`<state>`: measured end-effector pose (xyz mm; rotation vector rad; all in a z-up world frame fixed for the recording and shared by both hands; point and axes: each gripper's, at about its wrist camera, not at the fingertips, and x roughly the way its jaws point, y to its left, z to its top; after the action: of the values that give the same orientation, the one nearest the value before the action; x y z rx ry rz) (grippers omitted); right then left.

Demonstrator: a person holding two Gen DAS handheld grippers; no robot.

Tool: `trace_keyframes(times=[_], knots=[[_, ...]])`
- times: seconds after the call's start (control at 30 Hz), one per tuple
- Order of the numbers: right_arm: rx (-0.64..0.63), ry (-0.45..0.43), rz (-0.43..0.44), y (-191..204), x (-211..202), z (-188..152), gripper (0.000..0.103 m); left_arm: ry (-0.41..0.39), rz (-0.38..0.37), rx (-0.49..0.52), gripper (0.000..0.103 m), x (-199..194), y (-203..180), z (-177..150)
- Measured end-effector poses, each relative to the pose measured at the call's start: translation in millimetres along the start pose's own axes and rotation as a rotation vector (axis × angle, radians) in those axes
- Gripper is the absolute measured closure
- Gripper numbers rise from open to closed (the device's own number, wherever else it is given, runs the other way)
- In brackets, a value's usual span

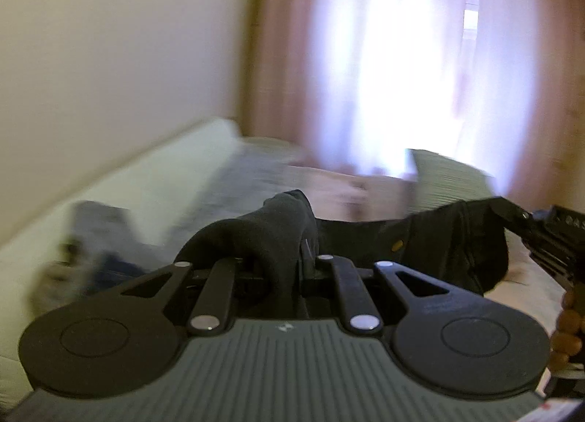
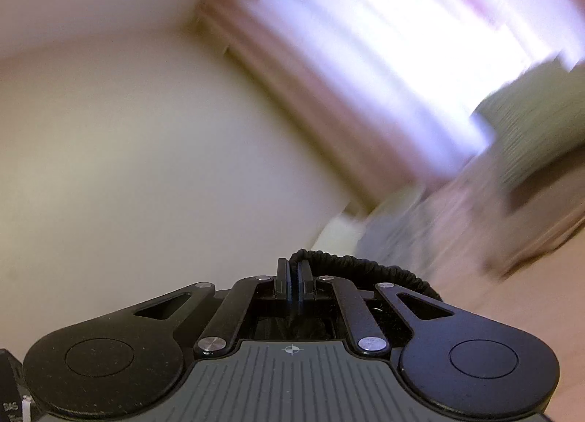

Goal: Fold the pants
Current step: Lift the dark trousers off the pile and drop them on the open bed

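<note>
The left tool (image 1: 289, 261) is closed on a bunched fold of the black fabric pants (image 1: 431, 239). The cloth rises in a hump over the fingers, hiding the pads. From this grip the pants stretch to the right as a taut dark band, raised above the pale bed (image 1: 153, 180) that lies near the cream wall (image 1: 109, 56).

The right tool (image 1: 512, 215) enters the left wrist view at the right edge and meets the far right end of the pants. A string of brown wooden beads (image 1: 566, 330) shows at the right edge, below it.

In the right wrist view, the right tool (image 2: 292, 279) has its fingers pressed together, with a black gathered elastic band (image 2: 365, 264) of the pants curving out to the right from between them. The tool is closed on the pants.

Beyond the bed, a pink curtain (image 1: 278, 56) frames a bright window (image 1: 395, 56). A blurred blue-and-grey item (image 1: 95, 224) lies on the bed at the left; its type cannot be determined. A green striped cushion (image 1: 446, 173) stands at the far right.
</note>
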<state>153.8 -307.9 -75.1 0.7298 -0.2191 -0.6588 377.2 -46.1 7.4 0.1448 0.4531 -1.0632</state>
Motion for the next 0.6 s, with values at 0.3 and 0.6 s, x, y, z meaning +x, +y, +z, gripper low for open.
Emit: trace_keyframes(times=[0.3, 0.6], knots=[[-0.101, -0.192, -0.323, -62, -229, 120, 0.102, 0.091, -0.363, 0.011, 0.092, -42, -264, -29], [-0.204, 0.388, -0.943, -178, -348, 120, 0.017, 0.585, -0.371, 0.241, 0.082, 7, -443, -170]])
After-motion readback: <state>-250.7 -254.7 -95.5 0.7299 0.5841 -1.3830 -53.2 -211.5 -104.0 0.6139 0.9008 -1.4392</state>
